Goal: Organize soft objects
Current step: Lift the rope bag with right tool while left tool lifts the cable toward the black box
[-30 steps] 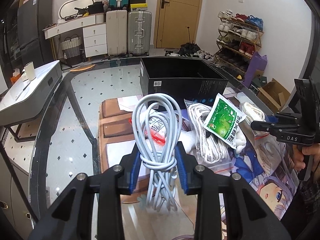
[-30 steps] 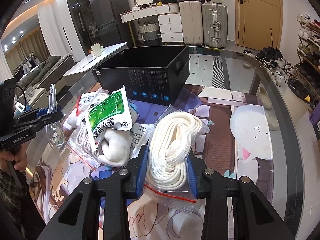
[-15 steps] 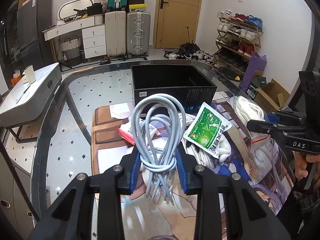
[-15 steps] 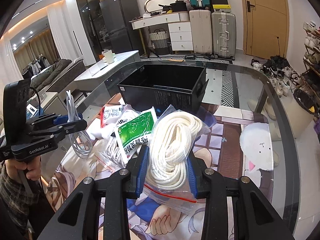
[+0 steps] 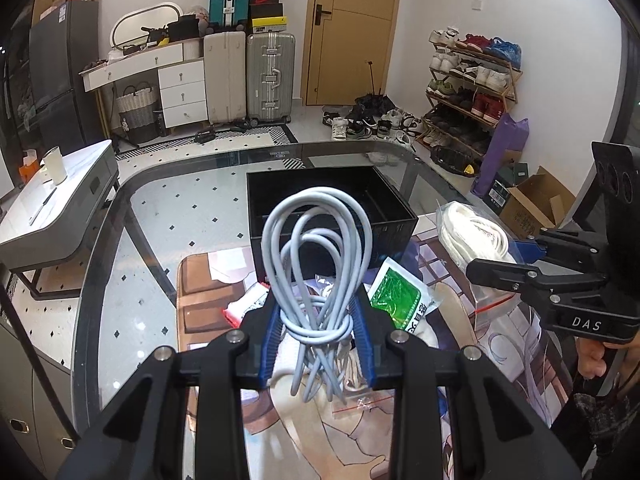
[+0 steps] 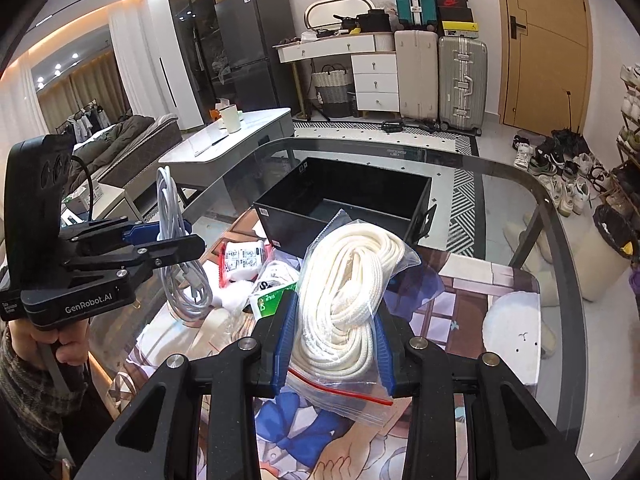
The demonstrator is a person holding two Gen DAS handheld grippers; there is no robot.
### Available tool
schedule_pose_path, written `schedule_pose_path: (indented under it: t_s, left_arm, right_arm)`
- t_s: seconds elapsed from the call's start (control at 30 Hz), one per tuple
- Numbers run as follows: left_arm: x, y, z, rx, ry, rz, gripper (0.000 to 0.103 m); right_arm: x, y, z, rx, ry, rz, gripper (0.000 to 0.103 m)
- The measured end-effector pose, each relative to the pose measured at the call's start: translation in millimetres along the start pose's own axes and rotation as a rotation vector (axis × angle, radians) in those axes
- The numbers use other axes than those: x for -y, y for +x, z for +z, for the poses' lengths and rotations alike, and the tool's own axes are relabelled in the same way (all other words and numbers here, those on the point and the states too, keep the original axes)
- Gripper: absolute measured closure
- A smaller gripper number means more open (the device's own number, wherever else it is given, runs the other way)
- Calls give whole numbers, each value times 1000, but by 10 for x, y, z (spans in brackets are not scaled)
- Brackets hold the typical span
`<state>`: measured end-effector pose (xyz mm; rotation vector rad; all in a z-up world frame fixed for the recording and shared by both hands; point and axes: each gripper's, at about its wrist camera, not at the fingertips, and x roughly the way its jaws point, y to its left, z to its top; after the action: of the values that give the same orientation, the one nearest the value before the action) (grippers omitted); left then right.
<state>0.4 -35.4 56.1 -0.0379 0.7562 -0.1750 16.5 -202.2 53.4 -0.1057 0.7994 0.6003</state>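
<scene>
my left gripper (image 5: 318, 338) clamps the grey cable coil (image 5: 320, 264), my right gripper (image 6: 334, 342) the bagged white rope (image 6: 348, 280), both lifted near the empty black box (image 6: 348, 200); packets (image 6: 244, 258) remain on the mat.

The counter (image 5: 168, 216) is glossy glass with a dark rim, partly covered by a smooth printed mat (image 6: 472, 292). The box (image 6: 352, 204) looks like matt black card. The cable (image 5: 316, 264) is smooth grey plastic; the rope (image 6: 344, 292) is rough, braided white cord in a clear, crinkled plastic bag (image 6: 344, 388). The green packet (image 5: 396, 300) is shiny.
</scene>
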Motion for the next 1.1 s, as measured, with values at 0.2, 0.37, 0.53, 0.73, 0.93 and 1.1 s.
schedule_pose_path:
  t_s: [0.2, 0.37, 0.53, 0.73, 0.93, 1.1]
  left_arm:
    - [-1, -21, 198, 20, 14, 11, 72]
    - [-21, 4, 342, 26, 21, 13, 72]
    - [-43, 51, 475, 32, 24, 16, 72]
    - [-55, 142, 643, 34, 27, 8, 72]
    - [-41, 246, 801, 35, 37, 2, 72]
    - [-29, 348, 906, 37, 33, -2, 72]
  right_arm:
    - [-4, -28, 166, 13, -4, 5, 68]
    - [14, -28, 302, 15, -4, 8, 68]
    - [56, -41, 442, 27, -10, 2, 68]
    - [110, -10, 606, 30, -4, 2, 68]
    - [178, 76, 758, 30, 1, 4, 68]
    - [237, 179, 876, 29, 8, 5, 68]
